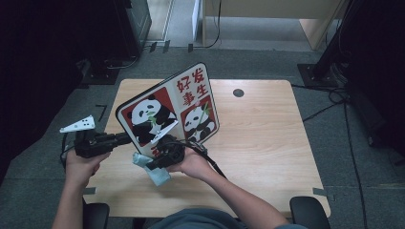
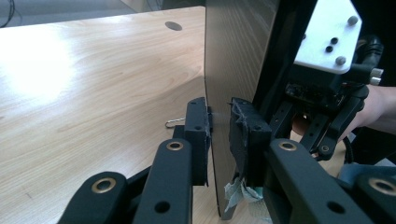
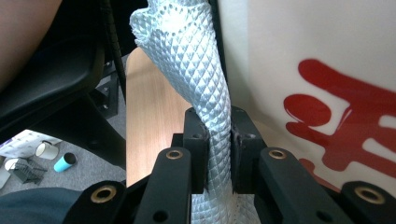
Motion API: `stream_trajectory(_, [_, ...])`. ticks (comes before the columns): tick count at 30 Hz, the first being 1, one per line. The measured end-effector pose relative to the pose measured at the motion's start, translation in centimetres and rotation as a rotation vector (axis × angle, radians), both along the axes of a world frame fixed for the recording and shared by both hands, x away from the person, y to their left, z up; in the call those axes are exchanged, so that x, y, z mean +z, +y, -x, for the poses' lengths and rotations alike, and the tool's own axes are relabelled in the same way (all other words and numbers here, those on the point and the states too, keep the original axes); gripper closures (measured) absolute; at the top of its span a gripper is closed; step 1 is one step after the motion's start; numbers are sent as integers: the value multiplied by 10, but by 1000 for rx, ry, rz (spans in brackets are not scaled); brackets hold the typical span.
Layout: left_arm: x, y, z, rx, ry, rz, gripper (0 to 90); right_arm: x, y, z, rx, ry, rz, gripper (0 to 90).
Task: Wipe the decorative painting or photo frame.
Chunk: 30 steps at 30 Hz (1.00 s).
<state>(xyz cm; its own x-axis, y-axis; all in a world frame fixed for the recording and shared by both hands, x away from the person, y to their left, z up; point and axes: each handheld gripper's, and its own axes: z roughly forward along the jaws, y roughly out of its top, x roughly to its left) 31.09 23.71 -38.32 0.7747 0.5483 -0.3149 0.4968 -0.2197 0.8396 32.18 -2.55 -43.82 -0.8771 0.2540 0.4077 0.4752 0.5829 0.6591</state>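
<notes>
High view showed a person at a wooden table (image 1: 267, 143), holding a panda board (image 1: 167, 112) up on edge, tilted, above the near-left part of the tabletop. Left gripper (image 1: 125, 139) clamped the board's left edge; in the left gripper view its jaws stood narrow on either side of the thin panel (image 2: 233, 56), pads pressing both faces. Right gripper (image 1: 152, 166) sat just below and in front of the board's lower edge, jaws pinched tight on a pale cloth (image 3: 196, 74), which hung in a bunch at that spot (image 1: 155, 172). Right gripper view placed the cloth just beside the printed face (image 3: 327, 93), close to the red markings; whether it was touching the surface could not be told. Judgement: the work in hand appeared to be wiping the board. Done so far: board lifted and steadied, cloth gripped and brought to the face. Left to do, as far as could be judged: the wiping itself across the printed side, then setting board and cloth down. No visible sign showed how much of the surface had been cleaned
</notes>
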Motion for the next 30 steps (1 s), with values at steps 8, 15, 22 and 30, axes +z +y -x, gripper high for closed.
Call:
stream_trajectory(8, [0,1,0,12,7,-1,726,6,1,-2,-4,10,9,802])
stream_trajectory(15, [-3,5,0,15,11,5,647,12,4,-2,-7,10,7,801])
stream_trajectory(22, [-5,7,-1,15,17,15,589,19,4,-3,-15,2,4,801])
stream_trajectory(30, [-9,14,-2,27,19,5,531,25,5,-4,-19,5,1,801])
